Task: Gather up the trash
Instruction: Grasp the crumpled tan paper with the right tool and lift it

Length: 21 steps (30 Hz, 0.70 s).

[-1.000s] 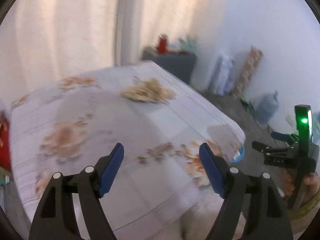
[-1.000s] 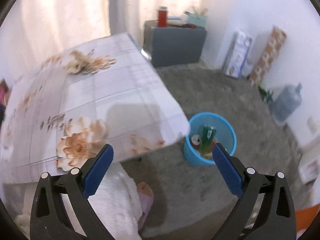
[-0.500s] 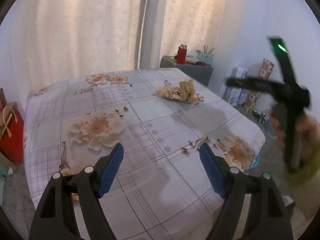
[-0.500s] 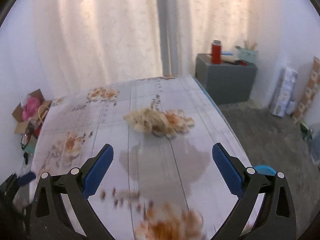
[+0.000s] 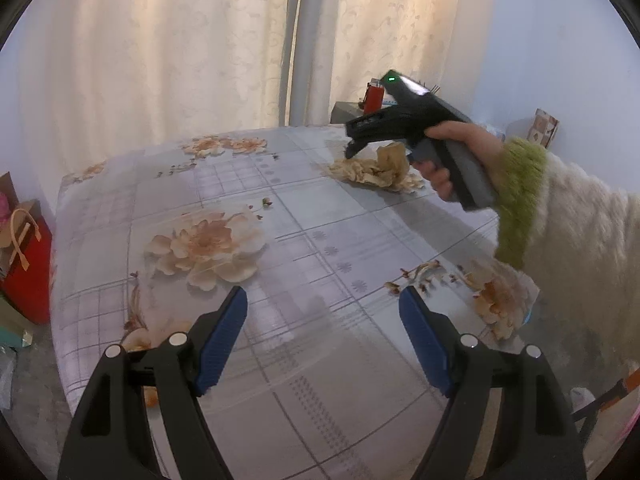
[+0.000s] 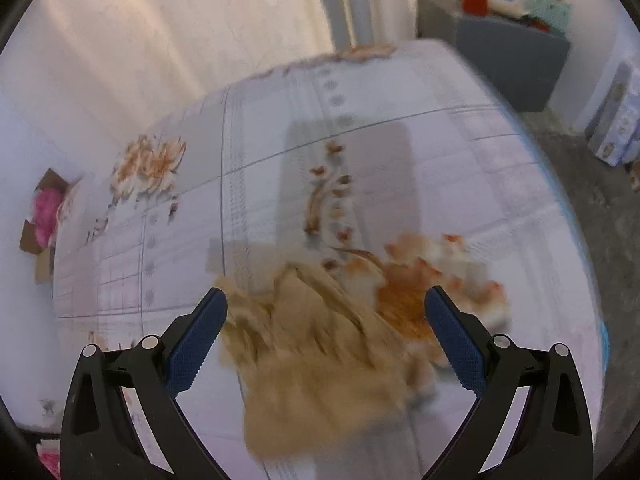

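1. Right now I'm looking at the table (image 5: 304, 360), covered in a floral plastic cloth; it fills both views and carries only one piece of trash.
2. Off the table: curtain (image 5: 192, 52) behind the far edge, grey cabinet (image 6: 504, 60) past the far right corner, red gift bag (image 5: 28, 256) on the floor by the left edge. None of it matters for the pick.
3. Right gripper (image 6: 326, 334) is tipped down over the trash, jaws spread wide, blue pads either side of the wad and not pressing it. The right wrist view is blurred, so I can't call contact with the paper.
4. Left gripper (image 5: 324, 332) hangs over the near edge, jaws spread, nothing between them.
5. Trash: a crumpled brown paper wad (image 5: 380, 168) near the far right corner, lying partly over a printed flower.
6. Handling, my read: light, soft, crushes easily, won't slip much on ribbed pads. Loose flaps may tear or trail.
7. I'd grip across the thick raised middle of the crumple, not a thin edge flap, and close fully so it compresses.
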Motion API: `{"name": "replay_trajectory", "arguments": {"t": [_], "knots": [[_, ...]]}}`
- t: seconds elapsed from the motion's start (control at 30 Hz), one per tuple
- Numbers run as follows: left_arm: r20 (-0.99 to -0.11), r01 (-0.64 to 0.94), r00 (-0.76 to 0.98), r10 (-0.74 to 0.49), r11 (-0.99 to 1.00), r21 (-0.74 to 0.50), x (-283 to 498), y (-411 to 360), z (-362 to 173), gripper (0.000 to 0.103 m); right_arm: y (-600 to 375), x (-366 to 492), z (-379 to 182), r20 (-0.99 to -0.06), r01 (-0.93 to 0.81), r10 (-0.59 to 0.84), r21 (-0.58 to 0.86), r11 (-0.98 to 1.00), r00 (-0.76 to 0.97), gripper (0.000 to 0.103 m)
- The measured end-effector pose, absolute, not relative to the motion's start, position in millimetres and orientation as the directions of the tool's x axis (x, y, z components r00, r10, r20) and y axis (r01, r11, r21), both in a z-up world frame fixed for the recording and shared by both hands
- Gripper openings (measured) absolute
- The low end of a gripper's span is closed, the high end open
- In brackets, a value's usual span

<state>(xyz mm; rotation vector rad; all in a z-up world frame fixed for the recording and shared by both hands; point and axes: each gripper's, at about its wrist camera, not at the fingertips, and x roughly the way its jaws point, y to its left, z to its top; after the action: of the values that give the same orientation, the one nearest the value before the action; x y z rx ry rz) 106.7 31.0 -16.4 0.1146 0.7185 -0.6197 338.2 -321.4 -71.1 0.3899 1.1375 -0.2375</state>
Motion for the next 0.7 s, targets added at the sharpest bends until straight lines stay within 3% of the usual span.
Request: {"name": "replay_trajectory", "arguments": {"t": [0.23,0.5,0.7], "knots": [[-0.664,0.558,0.601,-0.445,0.828,-0.050,111,30,-27,0.076,-290,346,-80,-0.929,0.301,-0.073,0.043,0.953,0.364,0.093],[-0.674,0.566,0.611,-0.415,0.825,0.005,109,21,-33,0.076,-261,285,-71,-0.907,0.291,-0.114,0.009,0.957,0.405,0.064],[-0.698,0.561,0.600,-0.390,0.828,0.021,109,17,-41,0.076,-244,211,-67,-0.888,0.300,-0.095,0.050,0.953,0.449,0.054]]}}
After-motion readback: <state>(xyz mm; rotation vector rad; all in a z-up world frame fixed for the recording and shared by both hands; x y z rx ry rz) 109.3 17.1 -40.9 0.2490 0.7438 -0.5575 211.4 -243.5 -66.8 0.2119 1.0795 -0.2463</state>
